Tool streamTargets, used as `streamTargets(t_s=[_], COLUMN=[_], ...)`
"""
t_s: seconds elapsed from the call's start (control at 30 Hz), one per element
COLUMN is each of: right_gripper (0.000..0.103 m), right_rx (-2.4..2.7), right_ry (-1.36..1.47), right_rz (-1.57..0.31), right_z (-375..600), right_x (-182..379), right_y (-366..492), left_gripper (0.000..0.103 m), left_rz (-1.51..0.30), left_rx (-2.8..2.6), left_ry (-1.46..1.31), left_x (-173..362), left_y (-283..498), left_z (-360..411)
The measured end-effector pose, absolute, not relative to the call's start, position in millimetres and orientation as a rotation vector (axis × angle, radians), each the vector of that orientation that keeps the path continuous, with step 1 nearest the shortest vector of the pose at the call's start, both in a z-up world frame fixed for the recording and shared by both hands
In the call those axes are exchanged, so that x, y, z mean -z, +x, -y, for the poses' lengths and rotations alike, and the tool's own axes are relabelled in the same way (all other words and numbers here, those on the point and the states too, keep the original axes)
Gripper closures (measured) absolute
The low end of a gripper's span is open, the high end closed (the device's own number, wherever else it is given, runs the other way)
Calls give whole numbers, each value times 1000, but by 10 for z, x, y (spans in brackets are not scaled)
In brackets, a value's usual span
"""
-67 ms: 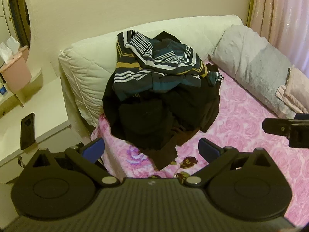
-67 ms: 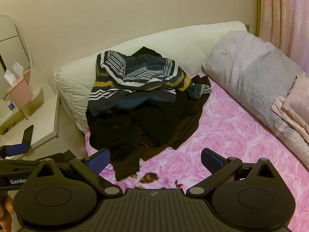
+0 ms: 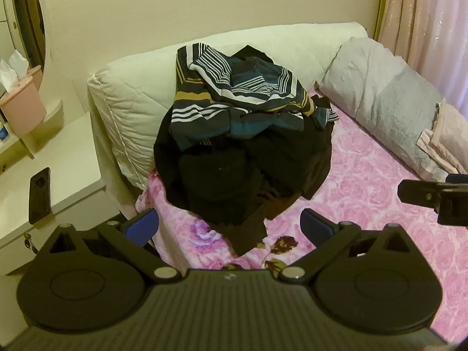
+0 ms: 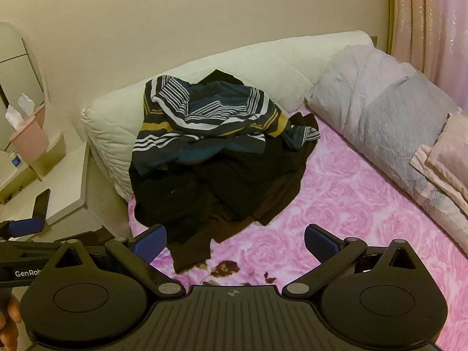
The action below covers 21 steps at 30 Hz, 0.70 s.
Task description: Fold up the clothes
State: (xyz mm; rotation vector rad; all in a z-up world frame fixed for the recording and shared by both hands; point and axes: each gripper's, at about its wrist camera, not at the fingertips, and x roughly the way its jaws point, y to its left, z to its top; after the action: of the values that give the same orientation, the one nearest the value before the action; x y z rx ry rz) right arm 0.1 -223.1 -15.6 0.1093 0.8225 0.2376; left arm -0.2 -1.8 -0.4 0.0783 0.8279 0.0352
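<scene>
None folded yet: we see the clothes pile [image 3: 242, 143] heaped at twelve o'clock on the pink bedspread [image 3: 365, 193]; our left gripper [image 3: 229, 226] and right gripper [image 4: 235, 241] hang spread wide, empty

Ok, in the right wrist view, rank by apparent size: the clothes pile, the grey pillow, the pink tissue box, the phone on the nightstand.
Largest to smallest as they look:
1. clothes pile
2. grey pillow, close behind it
3. pink tissue box
4. phone, partly hidden, so unsure against the tissue box
</scene>
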Motion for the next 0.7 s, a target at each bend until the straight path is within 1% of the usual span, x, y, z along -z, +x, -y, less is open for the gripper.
streamTargets(t_s=[0.23,0.7], right_gripper=[0,0], right_rx=[-245,-263], right_ry=[105,100], right_rz=[-823,-827], right_z=[2223,2259], right_x=[152,229], right_y=[36,-1], left_gripper=[2,3], left_rz=[-854,-909], left_rx=[-37,-40], left_ry=[30,58], left_x=[122,180], left_y=[-9,51], left_z=[-10,-48])
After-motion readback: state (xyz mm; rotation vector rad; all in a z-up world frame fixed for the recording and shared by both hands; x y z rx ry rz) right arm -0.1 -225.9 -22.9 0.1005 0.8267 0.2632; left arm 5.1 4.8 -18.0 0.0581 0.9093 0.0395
